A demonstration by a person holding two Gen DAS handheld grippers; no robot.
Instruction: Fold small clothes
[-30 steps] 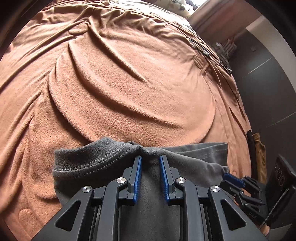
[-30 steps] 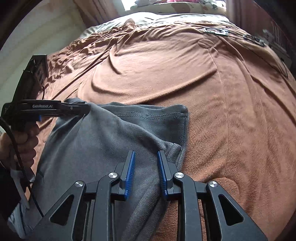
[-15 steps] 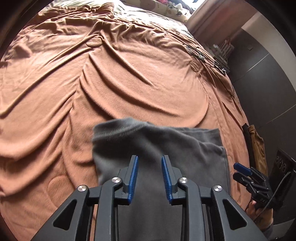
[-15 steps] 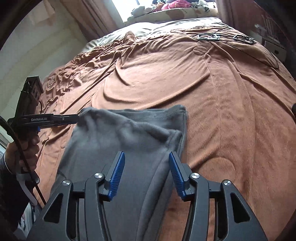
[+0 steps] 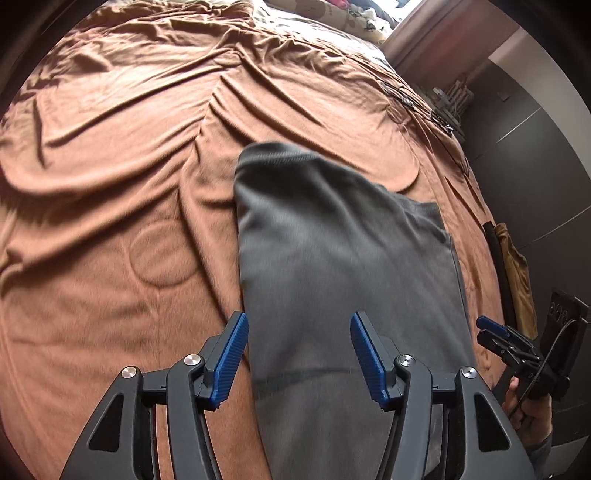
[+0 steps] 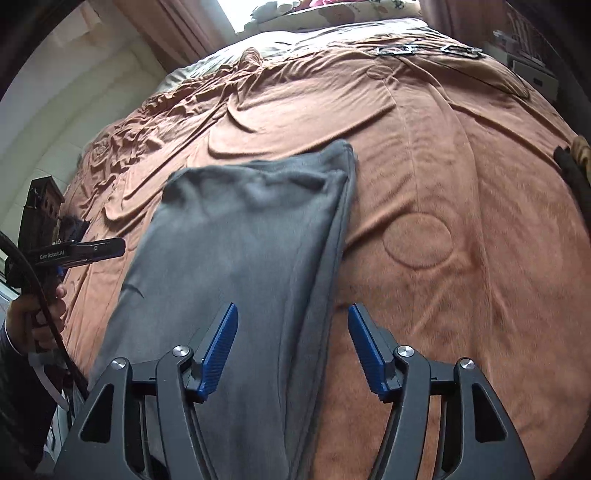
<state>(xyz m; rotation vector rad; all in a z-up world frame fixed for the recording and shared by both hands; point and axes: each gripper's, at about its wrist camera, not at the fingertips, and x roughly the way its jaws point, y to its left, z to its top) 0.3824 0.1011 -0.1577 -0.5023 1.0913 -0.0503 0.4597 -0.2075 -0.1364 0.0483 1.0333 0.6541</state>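
Note:
A dark grey garment [image 5: 343, 266] lies folded flat on the rust-brown bedspread [image 5: 110, 221], its far hem [image 5: 277, 155] toward the pillows. My left gripper [image 5: 299, 354] hovers over the garment's left edge, jaws opening, blue pads clear of the cloth. In the right wrist view the same grey garment [image 6: 240, 258] stretches away with its doubled right edge [image 6: 340, 236]. My right gripper [image 6: 291, 347] hangs above that edge, jaws opening, nothing pinched. Each view shows the other gripper at the side, the right gripper [image 5: 513, 347] and the left gripper [image 6: 74, 251], both in a person's hands.
Wrinkled bedspread [image 6: 461, 184] spreads around the garment. Patterned pillows [image 6: 332, 11] lie at the head of the bed. Black hangers [image 6: 424, 50] rest near the far right edge. A dark and tan cloth [image 5: 509, 266] hangs at the bed's right side beside a dark wall.
Both grippers let go of the grey garment, opened wide and drew back toward the near end. The garment's far hem, earlier bunched between the pads, now lies flat on the bedspread.

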